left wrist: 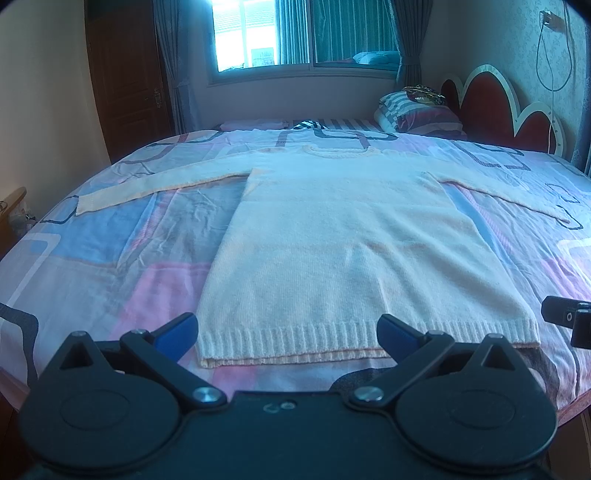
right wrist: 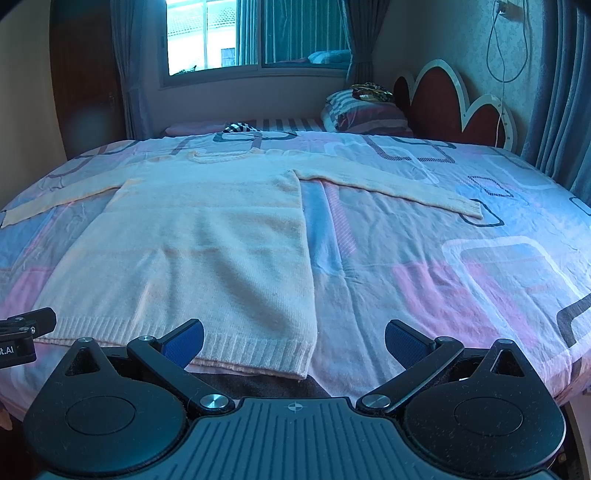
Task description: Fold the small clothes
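Observation:
A cream knitted sweater (left wrist: 347, 243) lies flat on the bed, neck far, ribbed hem near, both sleeves spread out sideways. It also shows in the right wrist view (right wrist: 199, 251). My left gripper (left wrist: 288, 332) is open and empty, just above the hem's left half. My right gripper (right wrist: 295, 341) is open and empty, over the hem's right corner (right wrist: 295, 360). The right gripper's edge shows in the left wrist view (left wrist: 569, 319), and the left gripper's edge in the right wrist view (right wrist: 26, 332).
The bed has a pink and blue patterned sheet (left wrist: 122, 258). Striped pillows (left wrist: 417, 110) and a red headboard (left wrist: 506, 110) are at the far right. A window (left wrist: 295, 33) and a wooden door (left wrist: 125, 81) are behind. A cable (right wrist: 498, 55) hangs on the wall.

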A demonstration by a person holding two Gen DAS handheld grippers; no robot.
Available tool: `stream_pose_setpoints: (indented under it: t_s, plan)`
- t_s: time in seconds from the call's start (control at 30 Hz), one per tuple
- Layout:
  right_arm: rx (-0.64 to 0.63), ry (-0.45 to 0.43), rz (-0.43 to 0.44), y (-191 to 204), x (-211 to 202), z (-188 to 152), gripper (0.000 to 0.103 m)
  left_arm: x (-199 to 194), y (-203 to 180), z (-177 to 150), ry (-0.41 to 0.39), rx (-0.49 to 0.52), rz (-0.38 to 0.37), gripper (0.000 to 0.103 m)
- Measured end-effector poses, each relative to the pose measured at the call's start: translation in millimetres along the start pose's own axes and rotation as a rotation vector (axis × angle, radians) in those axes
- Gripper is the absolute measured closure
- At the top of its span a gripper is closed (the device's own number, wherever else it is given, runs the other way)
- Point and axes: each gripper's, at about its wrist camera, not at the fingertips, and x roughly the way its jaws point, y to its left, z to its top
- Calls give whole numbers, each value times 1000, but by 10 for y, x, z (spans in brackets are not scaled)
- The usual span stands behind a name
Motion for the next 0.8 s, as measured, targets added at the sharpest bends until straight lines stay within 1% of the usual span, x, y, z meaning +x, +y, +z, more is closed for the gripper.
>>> stream_pose_setpoints:
  t_s: [0.4,0.8]
  plan:
    - [3,-1,-7,-8,38,75,0,84,67,70,-1,-17,10,1]
    - [6,8,-4,18,336,320,0,359,126,263,16,-19,21,1]
